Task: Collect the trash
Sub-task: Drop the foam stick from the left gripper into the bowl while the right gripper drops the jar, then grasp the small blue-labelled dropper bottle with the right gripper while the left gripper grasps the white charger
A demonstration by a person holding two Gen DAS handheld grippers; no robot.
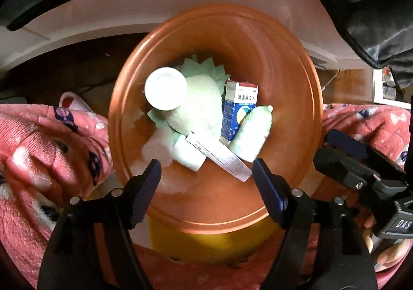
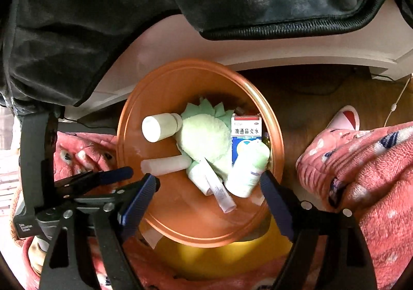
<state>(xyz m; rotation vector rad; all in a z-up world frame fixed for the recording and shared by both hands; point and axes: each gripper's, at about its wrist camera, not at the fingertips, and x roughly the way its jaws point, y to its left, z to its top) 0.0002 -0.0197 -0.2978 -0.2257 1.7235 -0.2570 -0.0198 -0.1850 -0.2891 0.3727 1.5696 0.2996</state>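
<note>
While both grippers hang over the orange bin (image 1: 296, 99), their jaws are held wide apart with nothing between them. Ahead of the left gripper (image 1: 206, 173), the trash is seen lying in the bin's bottom: a white bottle (image 1: 165, 88) far left, a green plush (image 1: 201, 104) beside it, a blue box (image 1: 238, 106) to the right, a pale green bottle (image 1: 254, 132) leaning on the box, and a tube (image 1: 222, 158) nearest the jaws. The right gripper (image 2: 209, 186) is placed just over the bin's near rim, the same trash just beyond its fingertips. Pink fabric (image 2: 374, 161) is seen on either side.
</note>
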